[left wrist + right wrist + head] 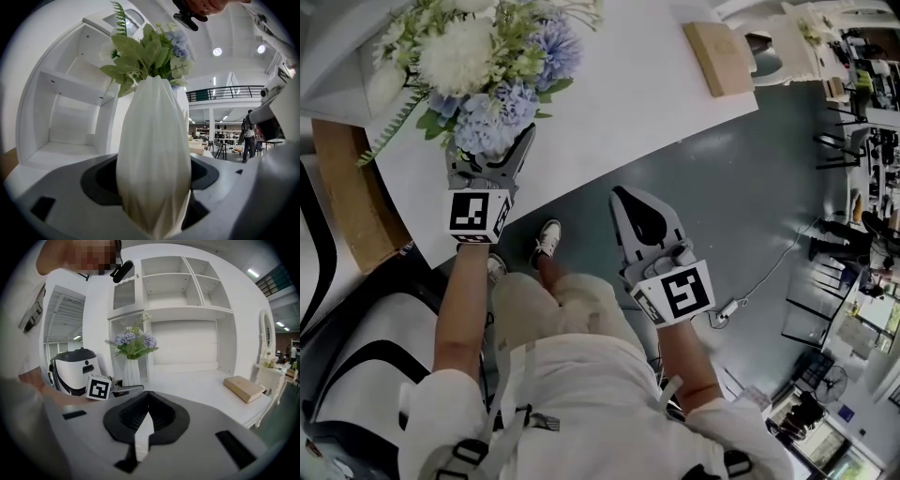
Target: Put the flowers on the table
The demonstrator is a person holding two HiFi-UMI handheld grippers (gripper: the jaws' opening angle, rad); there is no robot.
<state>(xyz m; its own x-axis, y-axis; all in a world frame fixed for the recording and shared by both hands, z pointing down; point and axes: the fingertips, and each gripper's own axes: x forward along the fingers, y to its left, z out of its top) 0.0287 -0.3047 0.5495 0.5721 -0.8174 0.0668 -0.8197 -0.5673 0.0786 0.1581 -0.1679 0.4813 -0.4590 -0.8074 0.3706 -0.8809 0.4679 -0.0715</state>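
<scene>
head view: i'm looking steeply down at the left gripper point(492, 157), which is clamping the vase point(152, 154) just under the flowers point(483, 56). left gripper view is showing it best: a white ribbed vase is filling the gap btwn the jaws, both sides are pressing on it, and it's standing upright w/ green leaves and pale blue blooms sticking out the top. the bunch is sitting over the table point(619, 103), by its near edge at the left end, w/ white and blue heads and green sprigs spreading wider than the gripper. i can't tell whether the vase base is touching the tabletop or hanging just above it; in right gripper view the left gripper is covering the base.

right gripper point(628, 202) is hanging over the floor point(750, 187), off the table edge and well apart from the vase. its jaws are sitting together w/ only a thin slit and nothing btwn them.

book point(719, 56) is lying flat near the table's right end, well apart from the flowers. white open shelves point(187, 287) are standing behind the table. a shoe point(547, 239) is showing on the floor btwn the two grippers.
</scene>
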